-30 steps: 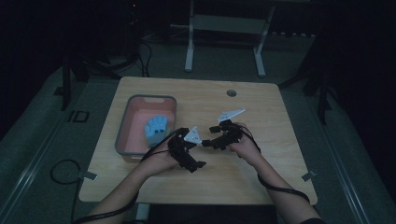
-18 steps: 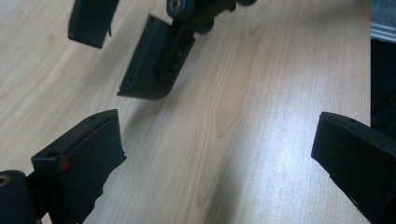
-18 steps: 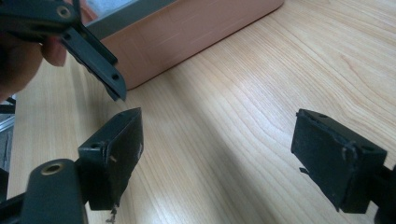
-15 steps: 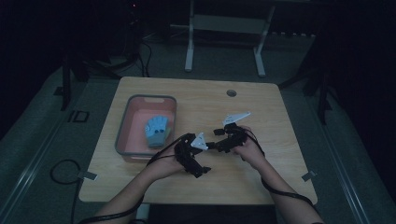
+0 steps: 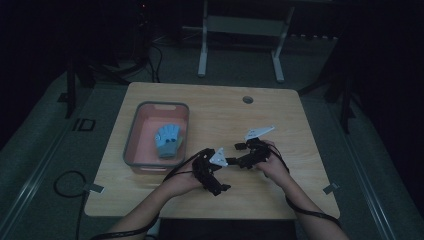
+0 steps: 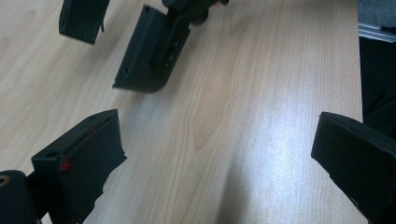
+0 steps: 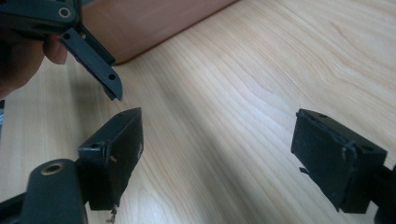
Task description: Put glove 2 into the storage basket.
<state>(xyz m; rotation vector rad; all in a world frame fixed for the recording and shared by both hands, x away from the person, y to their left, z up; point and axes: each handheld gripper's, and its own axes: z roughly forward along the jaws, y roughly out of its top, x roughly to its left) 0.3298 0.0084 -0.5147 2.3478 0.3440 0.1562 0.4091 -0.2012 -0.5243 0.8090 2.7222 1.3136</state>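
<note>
- The left gripper point(image 5: 220, 175) and the right gripper point(image 5: 245, 155) are held low over the bare wood of the table point(image 5: 220, 112), toward its near edge, and face each other closely in the high view.
- In the left gripper view the left gripper point(image 6: 215, 158) has its jaws spread wide, with plain wood grain between them and nothing held.
- The same view shows the right gripper point(image 6: 116, 37) farther off at the top, its two black jaws apart and just above the wood.
- In the right gripper view the right gripper point(image 7: 217, 154) also stands wide open, with bare table between the jaws.
- At the upper left of that view a jaw of the left gripper point(image 7: 91, 56) points down toward the table, with a fingertip of the person's hand point(image 7: 23, 60) behind it.
- A grey three-cornered plate sits on top of each gripper in the high view, and a cable trails from each along the forearms.
- A blue glove point(image 5: 167, 141) lies in a pink tray point(image 5: 134, 135) with a grey rim, on the left part of the table, well apart from the right gripper and just beyond the left one.
- The tray's pink wall point(image 7: 154, 23) shows beyond the jaws in the right gripper view.
- A small round hole point(image 5: 247, 99) sits near the table's far edge.
</note>
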